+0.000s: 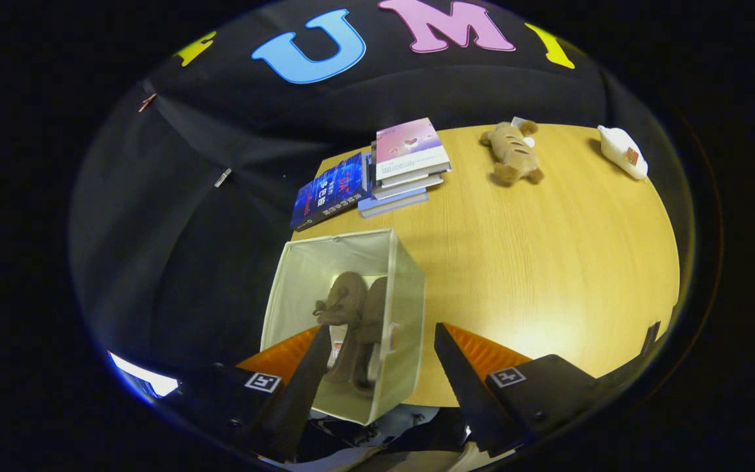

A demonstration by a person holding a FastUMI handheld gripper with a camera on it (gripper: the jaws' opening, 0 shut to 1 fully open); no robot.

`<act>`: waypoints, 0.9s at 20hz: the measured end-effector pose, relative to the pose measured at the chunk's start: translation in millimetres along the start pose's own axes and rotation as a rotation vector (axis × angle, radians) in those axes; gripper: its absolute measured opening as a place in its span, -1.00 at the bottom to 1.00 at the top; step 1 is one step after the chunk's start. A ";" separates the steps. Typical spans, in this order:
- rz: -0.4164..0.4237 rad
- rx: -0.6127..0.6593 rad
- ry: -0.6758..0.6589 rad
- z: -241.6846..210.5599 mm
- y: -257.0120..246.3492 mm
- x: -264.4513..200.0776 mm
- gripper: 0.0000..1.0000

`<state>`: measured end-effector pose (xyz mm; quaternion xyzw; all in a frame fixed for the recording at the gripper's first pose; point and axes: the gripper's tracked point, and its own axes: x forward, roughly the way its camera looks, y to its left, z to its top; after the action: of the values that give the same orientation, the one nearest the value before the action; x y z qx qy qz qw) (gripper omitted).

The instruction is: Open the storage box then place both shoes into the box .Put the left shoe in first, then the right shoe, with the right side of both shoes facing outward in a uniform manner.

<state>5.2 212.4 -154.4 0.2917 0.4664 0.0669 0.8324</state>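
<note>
We see gripper (377,367) jaws spread wide, gripping nothing. Between them, open cream fabric storage box (406,288) at near left edge of light wooden table (548,262). Pair of brown shoes (351,321) inside box, side by side. Farther: stack of books (404,164), brown plush toy (512,152), white bottle (623,152) far right.

Stacked books (398,169), plush toy (512,152), perhaps a white bottle (623,151) on wooden table (548,262).

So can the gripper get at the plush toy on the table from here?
Probably yes: the gripper is open and holds nothing, and bare table lies between it and the plush toy, with the storage box off to one side.
</note>
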 end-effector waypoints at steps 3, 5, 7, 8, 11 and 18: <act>-0.033 -0.040 -0.068 18.8 -28.9 -13.2 0.97; -0.050 -0.061 -0.114 33.0 -47.5 -23.8 0.97; -0.068 -0.079 -0.162 48.4 -67.0 -36.5 0.97; -0.073 -0.088 -0.187 56.4 -75.8 -42.8 0.97; -0.087 -0.124 -0.257 80.4 -102.9 -62.0 0.98; -0.134 -0.242 -0.461 137.3 -144.8 -107.1 0.97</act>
<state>34.3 -5.6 -100.5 0.1660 0.2712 -0.0014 0.9481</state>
